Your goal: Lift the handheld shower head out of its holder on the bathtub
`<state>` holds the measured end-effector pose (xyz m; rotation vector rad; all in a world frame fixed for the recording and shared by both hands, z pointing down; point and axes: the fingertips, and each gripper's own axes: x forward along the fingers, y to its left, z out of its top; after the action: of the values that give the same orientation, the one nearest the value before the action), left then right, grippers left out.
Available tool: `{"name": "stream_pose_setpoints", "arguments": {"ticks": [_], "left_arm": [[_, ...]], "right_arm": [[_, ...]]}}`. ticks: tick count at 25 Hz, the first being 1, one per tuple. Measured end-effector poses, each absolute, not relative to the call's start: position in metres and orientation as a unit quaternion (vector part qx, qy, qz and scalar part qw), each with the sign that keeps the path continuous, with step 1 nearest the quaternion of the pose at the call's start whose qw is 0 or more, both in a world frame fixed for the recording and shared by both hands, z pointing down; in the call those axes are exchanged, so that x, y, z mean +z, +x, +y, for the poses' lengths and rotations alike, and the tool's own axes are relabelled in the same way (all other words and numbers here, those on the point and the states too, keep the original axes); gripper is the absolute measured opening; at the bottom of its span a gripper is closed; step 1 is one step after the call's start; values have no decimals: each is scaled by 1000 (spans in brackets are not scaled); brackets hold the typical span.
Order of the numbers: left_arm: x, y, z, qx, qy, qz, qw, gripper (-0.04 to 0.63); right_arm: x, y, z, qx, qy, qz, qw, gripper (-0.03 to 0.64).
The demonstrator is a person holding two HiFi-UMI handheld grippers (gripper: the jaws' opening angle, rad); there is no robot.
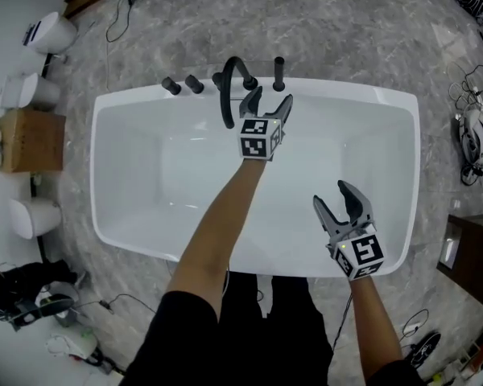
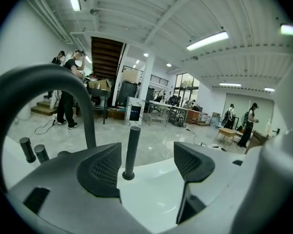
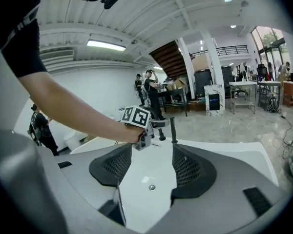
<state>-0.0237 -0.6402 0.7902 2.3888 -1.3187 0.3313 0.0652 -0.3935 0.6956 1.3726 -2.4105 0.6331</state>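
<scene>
Shower head (image 1: 279,72): slim black stick, upright in its holder on the tub (image 1: 410,159) rim at 12 o'clock. I read the left gripper (image 1: 271,97) as open and empty, with the stick just beyond its tips. The faucet (image 1: 225,103) crowds its 9 o'clock; its 3 o'clock is free. The right gripper (image 1: 332,194) is open and empty over the basin at 5 o'clock.

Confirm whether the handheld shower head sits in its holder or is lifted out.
In its holder: the shower head stands upright on the bathtub rim, ahead of the open left gripper.
</scene>
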Motion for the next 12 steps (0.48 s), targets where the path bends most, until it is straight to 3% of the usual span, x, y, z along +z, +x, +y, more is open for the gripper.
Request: {"name": "stream_pose_setpoints", "arguments": {"ticks": [6,12], "left_arm": [[824,-15,-656,161,851,-461,191,311],[837,-5,-673,168,856,-451,189,311]], "right_arm": [[721,55,-394,212,471,-841,163,230],[727,56,-393,230,484,-834,132,216]]}}
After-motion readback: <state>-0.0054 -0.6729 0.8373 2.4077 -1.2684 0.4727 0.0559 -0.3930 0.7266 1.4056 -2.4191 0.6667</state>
